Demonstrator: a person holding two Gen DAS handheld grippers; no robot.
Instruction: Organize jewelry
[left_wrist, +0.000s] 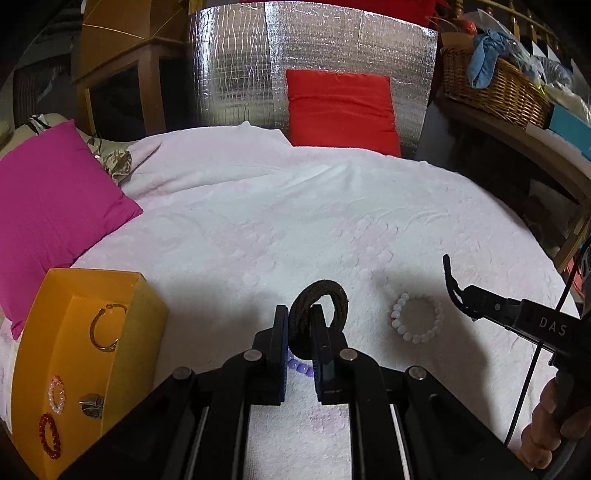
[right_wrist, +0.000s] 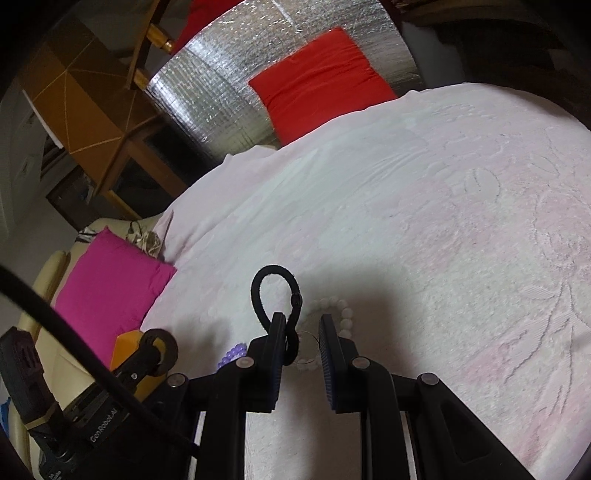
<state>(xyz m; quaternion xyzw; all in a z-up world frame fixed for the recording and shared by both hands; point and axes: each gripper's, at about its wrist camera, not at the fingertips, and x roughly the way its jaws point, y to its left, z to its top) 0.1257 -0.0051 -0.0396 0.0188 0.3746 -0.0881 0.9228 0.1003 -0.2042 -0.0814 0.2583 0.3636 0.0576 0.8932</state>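
Observation:
My left gripper (left_wrist: 298, 311) is shut on a thick dark brown hair tie (left_wrist: 321, 291), whose loop stands up above the fingertips. A purple bead bracelet (left_wrist: 301, 368) lies on the white bedspread (left_wrist: 295, 206) just under it. To the right lies a white bead bracelet (left_wrist: 421, 338). In the right wrist view my right gripper (right_wrist: 301, 321) hovers over that white bead bracelet (right_wrist: 345, 314). A thin black hair band (right_wrist: 258, 284) hangs hooked around its left finger (right_wrist: 275, 332), with a gap to the other pad. The orange box (left_wrist: 136, 317) at the left holds a gold bangle (left_wrist: 105, 328), bead bracelets and a silver piece.
A magenta cushion (left_wrist: 55, 206) lies behind the box and a red cushion (left_wrist: 340, 110) leans on a silver foil panel (left_wrist: 236, 66). A wicker basket (left_wrist: 495, 88) sits on a wooden shelf at the right. A person's hand (left_wrist: 554, 424) holds the right gripper's handle.

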